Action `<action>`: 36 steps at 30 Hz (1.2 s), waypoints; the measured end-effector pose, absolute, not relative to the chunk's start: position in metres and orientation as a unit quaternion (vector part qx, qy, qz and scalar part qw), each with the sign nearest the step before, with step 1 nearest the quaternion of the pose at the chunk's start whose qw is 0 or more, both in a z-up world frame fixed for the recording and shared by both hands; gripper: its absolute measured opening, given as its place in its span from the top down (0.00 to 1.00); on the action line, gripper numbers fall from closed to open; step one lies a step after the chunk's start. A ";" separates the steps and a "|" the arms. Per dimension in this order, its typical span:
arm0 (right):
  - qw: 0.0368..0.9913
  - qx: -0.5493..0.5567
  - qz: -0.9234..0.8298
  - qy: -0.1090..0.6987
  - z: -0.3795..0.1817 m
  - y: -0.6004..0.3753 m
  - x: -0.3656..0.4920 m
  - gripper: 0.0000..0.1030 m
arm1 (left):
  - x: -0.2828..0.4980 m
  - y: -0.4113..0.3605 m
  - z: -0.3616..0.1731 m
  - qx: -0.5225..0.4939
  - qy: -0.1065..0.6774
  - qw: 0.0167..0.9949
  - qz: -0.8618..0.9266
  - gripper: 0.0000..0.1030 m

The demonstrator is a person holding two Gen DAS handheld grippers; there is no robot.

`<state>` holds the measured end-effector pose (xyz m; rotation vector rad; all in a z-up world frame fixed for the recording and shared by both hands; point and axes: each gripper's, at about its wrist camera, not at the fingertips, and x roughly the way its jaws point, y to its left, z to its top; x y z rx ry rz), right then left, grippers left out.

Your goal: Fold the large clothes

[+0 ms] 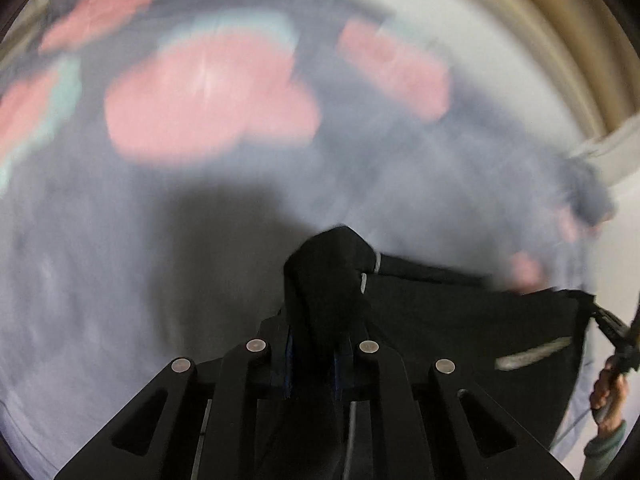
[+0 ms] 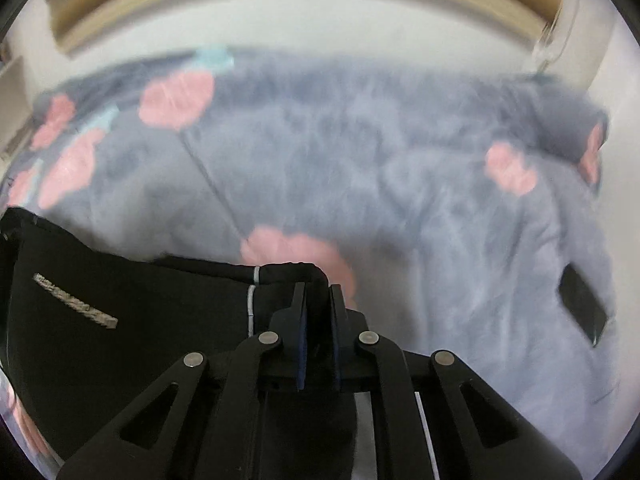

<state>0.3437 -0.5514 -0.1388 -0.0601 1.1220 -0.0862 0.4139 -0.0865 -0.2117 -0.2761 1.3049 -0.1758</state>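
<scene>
Both grippers hold the same black garment (image 2: 132,344), each at one corner of its upper edge. From the left wrist view, the left gripper (image 1: 320,320) has its jaws pressed together on a bunched fold of the black cloth, which rises as a dark hump just above the fingers and hides their tips. From there the garment stretches to the right of that picture, where the right gripper (image 1: 612,330) pinches the other corner, and a hand (image 1: 608,396) with a greenish sleeve (image 1: 604,446) grips its handle. From the right wrist view, the right gripper (image 2: 318,300) is closed narrowly on a rolled hem of the garment, with the blue pads (image 2: 301,336) pressing the cloth from both sides. A thin white stripe (image 2: 251,308) runs down the fabric just left of the fingers, and a pale printed label (image 2: 76,302) lies further left on the cloth. Below the garment lies a grey bedcover (image 2: 360,160) with pink flowers (image 2: 176,98), blurred in both views. A dark flat object (image 2: 584,306), too blurred to identify, rests on the bedcover at the right. A wooden bed frame (image 2: 280,4) runs along the top.
</scene>
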 end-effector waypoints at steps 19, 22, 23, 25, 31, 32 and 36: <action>0.834 0.013 -0.034 0.551 -0.119 -0.546 0.288 0.51 | 0.352 -0.037 -0.137 -0.131 0.539 0.831 -0.053 0.41; 0.838 0.029 -0.023 0.545 -0.096 -0.532 0.265 0.50 | 0.318 -0.051 -0.113 -0.123 0.520 0.841 -0.079 0.41; 0.838 0.036 -0.014 0.545 -0.091 -0.526 0.255 0.50 | 0.308 -0.054 -0.109 -0.124 0.518 0.842 -0.085 0.41; 0.837 0.034 -0.001 0.546 -0.084 -0.506 0.237 0.50 | 0.285 -0.072 -0.104 -0.136 0.520 0.836 -0.115 0.41; 0.824 0.014 0.025 0.566 -0.104 -0.441 0.205 0.50 | 0.239 -0.142 -0.117 -0.112 0.540 0.819 -0.161 0.41; 0.820 0.015 0.027 0.572 -0.111 -0.432 0.202 0.50 | 0.235 -0.149 -0.121 -0.112 0.544 0.815 -0.163 0.41; 0.807 0.021 0.017 0.590 -0.144 -0.413 0.202 0.50 | 0.227 -0.179 -0.165 -0.079 0.586 0.794 -0.143 0.41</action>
